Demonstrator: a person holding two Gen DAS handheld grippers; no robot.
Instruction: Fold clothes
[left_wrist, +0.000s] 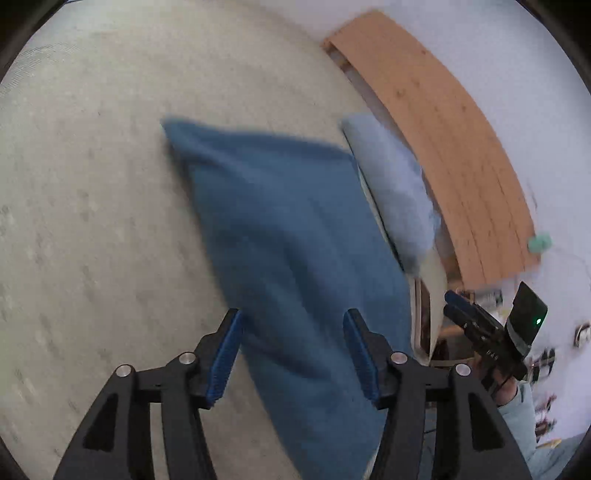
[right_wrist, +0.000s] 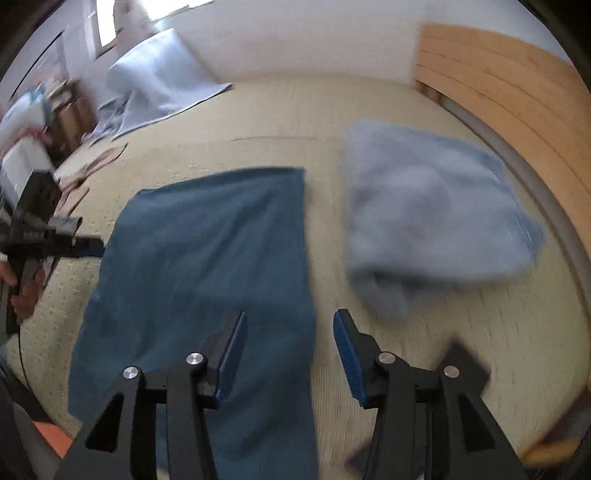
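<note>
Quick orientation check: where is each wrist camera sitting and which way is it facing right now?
Left wrist: on the left gripper, jaws open, looking down over the dark blue cloth; the right gripper and a sleeve show at right.
Right wrist: on the right gripper, jaws open, over the same cloth's edge; the left gripper and a hand show at left.
Shared: dark blue cloth, light blue folded cloth, wooden headboard.
</note>
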